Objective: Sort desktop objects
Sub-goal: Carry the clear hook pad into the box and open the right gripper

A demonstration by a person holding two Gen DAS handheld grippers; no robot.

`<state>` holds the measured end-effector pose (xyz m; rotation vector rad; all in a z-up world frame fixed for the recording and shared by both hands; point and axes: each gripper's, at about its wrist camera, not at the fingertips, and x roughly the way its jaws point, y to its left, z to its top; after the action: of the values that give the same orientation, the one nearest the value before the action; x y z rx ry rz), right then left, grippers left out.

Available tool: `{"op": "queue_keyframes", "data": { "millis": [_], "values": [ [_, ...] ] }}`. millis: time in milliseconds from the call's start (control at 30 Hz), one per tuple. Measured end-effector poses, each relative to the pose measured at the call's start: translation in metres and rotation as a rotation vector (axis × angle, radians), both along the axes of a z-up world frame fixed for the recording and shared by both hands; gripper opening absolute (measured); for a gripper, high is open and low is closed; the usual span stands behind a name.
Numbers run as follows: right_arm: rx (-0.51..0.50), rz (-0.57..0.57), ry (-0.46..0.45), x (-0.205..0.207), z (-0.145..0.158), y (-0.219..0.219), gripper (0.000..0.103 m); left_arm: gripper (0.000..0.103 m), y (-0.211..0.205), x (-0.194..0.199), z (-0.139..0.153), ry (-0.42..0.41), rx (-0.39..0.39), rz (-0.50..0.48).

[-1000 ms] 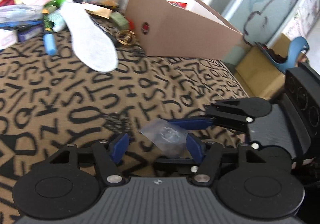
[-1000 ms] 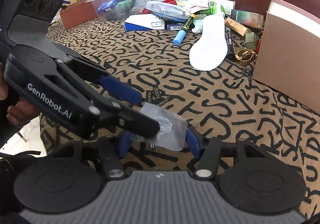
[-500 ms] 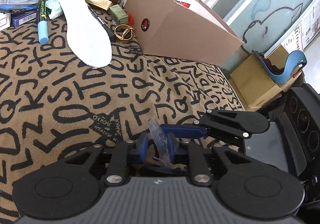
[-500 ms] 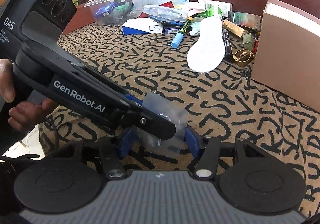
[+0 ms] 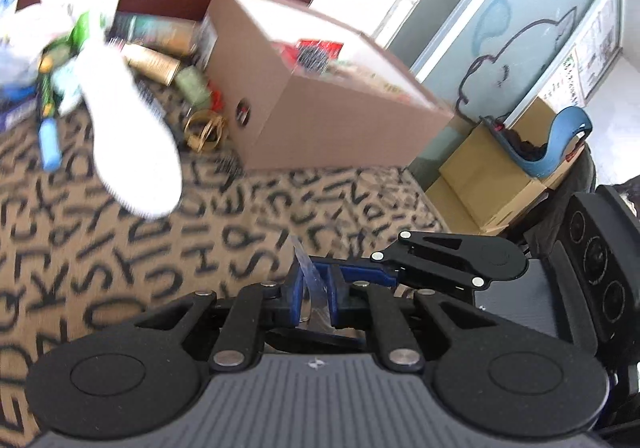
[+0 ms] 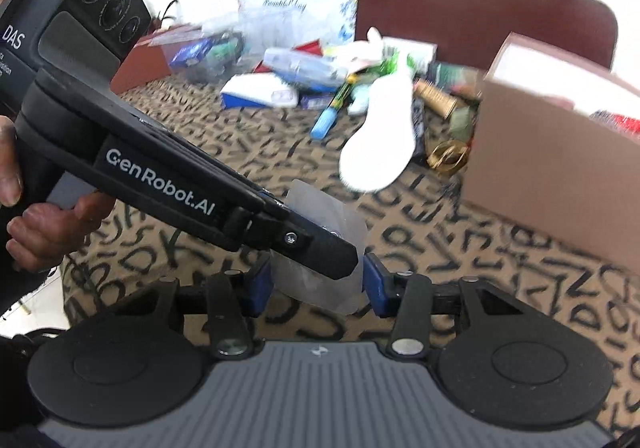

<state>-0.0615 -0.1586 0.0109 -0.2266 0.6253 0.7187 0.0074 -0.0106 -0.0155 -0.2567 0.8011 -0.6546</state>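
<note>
My left gripper (image 5: 314, 294) is shut on a small clear plastic bag (image 5: 306, 268), held edge-on above the letter-patterned tablecloth (image 5: 120, 248). In the right wrist view the same bag (image 6: 320, 244) hangs between my right gripper's (image 6: 318, 282) open blue pads, with the left gripper's black finger across it. The right gripper reaches in from the right in the left wrist view (image 5: 440, 260). An open cardboard box (image 5: 320, 88) with items inside stands behind.
A white insole (image 6: 380, 132), a blue marker (image 6: 326, 120), a gold ring-shaped object (image 6: 446, 156), small boxes and tubes lie in a pile at the back. A clear plastic container (image 6: 208, 48) stands far left. A brown chair back (image 6: 480, 16) rises behind the table.
My left gripper closed on the clear bag and has lifted it. My right gripper stays open around the bag. Both views have tilted up and now blur with motion.
</note>
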Motion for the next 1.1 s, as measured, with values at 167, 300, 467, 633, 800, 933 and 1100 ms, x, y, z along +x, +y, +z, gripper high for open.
{"op": "queue_keyframes", "data": {
  "millis": [167, 300, 467, 633, 800, 933, 1100],
  "values": [
    [0.013, -0.033, -0.108, 0.012, 0.029, -0.011, 0.045, 0.011, -0.016, 0.013, 0.033, -0.110, 0.001, -0.020],
    [0.037, -0.081, -0.195, 0.026, 0.052, -0.024, 0.045, 0.011, -0.030, 0.032, 0.058, -0.190, -0.007, -0.034],
    [0.064, -0.151, -0.273, 0.052, 0.072, -0.041, 0.045, 0.011, -0.048, 0.063, 0.081, -0.235, -0.028, -0.049],
    [0.091, -0.223, -0.300, 0.085, 0.080, -0.057, 0.045, 0.012, -0.067, 0.095, 0.092, -0.250, -0.017, -0.066],
    [0.101, -0.294, -0.295, 0.123, 0.074, -0.066, 0.045, 0.012, -0.083, 0.132, 0.088, -0.227, -0.006, -0.081],
    [0.103, -0.340, -0.260, 0.152, 0.064, -0.075, 0.045, 0.012, -0.091, 0.157, 0.077, -0.192, -0.008, -0.102],
    [0.092, -0.381, -0.223, 0.171, 0.046, -0.081, 0.059, 0.026, -0.098, 0.175, 0.066, -0.179, 0.012, -0.074]
  ]
}}
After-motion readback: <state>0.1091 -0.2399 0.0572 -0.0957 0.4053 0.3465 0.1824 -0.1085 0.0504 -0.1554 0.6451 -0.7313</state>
